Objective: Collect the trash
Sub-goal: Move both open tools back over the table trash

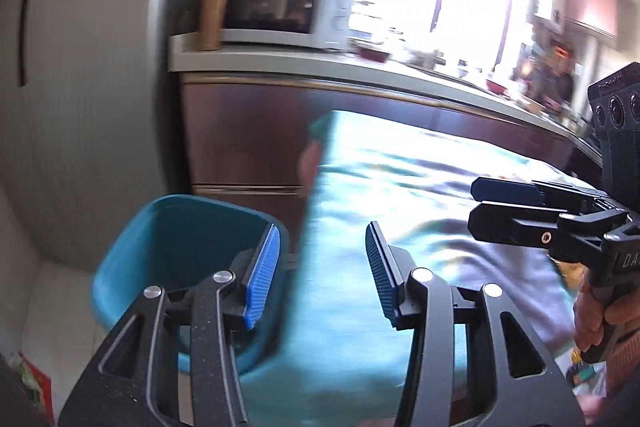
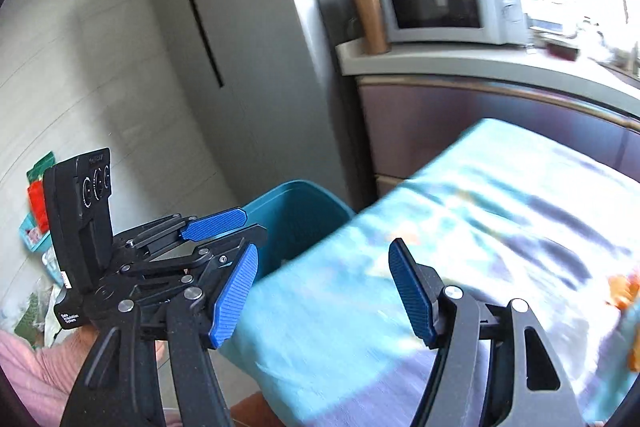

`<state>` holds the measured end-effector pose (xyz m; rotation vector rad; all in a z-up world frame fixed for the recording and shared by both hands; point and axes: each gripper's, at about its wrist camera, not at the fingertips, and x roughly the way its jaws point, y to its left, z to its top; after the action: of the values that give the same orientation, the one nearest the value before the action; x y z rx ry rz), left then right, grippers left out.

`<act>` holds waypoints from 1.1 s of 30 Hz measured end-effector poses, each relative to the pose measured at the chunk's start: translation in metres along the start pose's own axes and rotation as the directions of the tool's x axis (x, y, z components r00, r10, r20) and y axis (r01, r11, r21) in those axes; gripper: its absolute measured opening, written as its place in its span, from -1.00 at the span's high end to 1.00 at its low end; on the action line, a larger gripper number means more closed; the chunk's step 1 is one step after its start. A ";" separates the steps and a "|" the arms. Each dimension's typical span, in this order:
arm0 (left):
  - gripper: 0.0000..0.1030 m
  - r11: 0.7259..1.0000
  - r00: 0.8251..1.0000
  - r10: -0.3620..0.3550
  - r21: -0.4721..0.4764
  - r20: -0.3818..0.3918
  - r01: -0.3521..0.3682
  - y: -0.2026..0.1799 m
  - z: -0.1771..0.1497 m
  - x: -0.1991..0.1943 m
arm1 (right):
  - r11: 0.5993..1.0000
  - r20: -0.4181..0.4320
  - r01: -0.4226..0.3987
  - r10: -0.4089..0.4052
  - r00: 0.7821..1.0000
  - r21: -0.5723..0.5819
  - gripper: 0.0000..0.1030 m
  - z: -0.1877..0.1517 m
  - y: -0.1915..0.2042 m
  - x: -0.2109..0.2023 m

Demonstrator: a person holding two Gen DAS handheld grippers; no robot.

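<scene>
We have both tools up over the table with nothing in either: the left tool [image 1: 322, 269] stands with its jaws moderately apart and empty, and the right tool [image 2: 322, 293] is spread wide and also empty. The teal bin [image 1: 188, 231] sits on the floor just beside the near corner of the tabletop [image 2: 460, 227], which is covered by a pale blue patterned cloth, and as far as we can see inside it the bin looks empty. The only likely trash we can make out on the table is something orange [image 2: 622, 291] at its far right edge, too blurred to identify; more packets and wrappers [image 2: 38, 203] lie on the floor beside the fridge [image 2: 224, 39]. The pictures are smeared, so our main worry is aiming badly: a hasty grab could pinch the cloth along with the scrap and drag the covering. The two tools are also close together, so they could knock into each other over the bin. A loose pinch on a light wrapper could drop it short of the bin's rim.
</scene>
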<state>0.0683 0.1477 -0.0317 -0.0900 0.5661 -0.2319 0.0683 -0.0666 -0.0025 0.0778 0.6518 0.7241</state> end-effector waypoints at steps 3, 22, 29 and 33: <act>0.12 0.997 0.998 -0.059 0.042 -0.011 0.059 -0.031 0.001 0.008 | 0.998 0.034 0.050 -0.051 0.998 0.036 -0.28 -0.009 -0.014 -0.026; 0.02 0.947 0.962 -0.253 0.175 -0.105 0.269 -0.159 -0.007 0.050 | 0.914 0.109 0.305 -0.343 0.933 0.266 -0.28 -0.071 -0.106 -0.134; -0.02 0.937 0.955 -0.267 0.197 -0.130 0.289 -0.182 -0.006 0.063 | 0.867 0.109 0.370 -0.425 0.899 0.333 -0.28 -0.091 -0.131 -0.160; -0.05 0.936 0.955 -0.261 0.206 -0.142 0.287 -0.191 -0.006 0.071 | 0.834 0.115 0.408 -0.478 0.871 0.373 -0.28 -0.100 -0.146 -0.180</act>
<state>0.0859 -0.0552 -0.0452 0.0649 0.6354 -0.5753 -0.0048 -0.3067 -0.0294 0.3034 0.5617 0.1394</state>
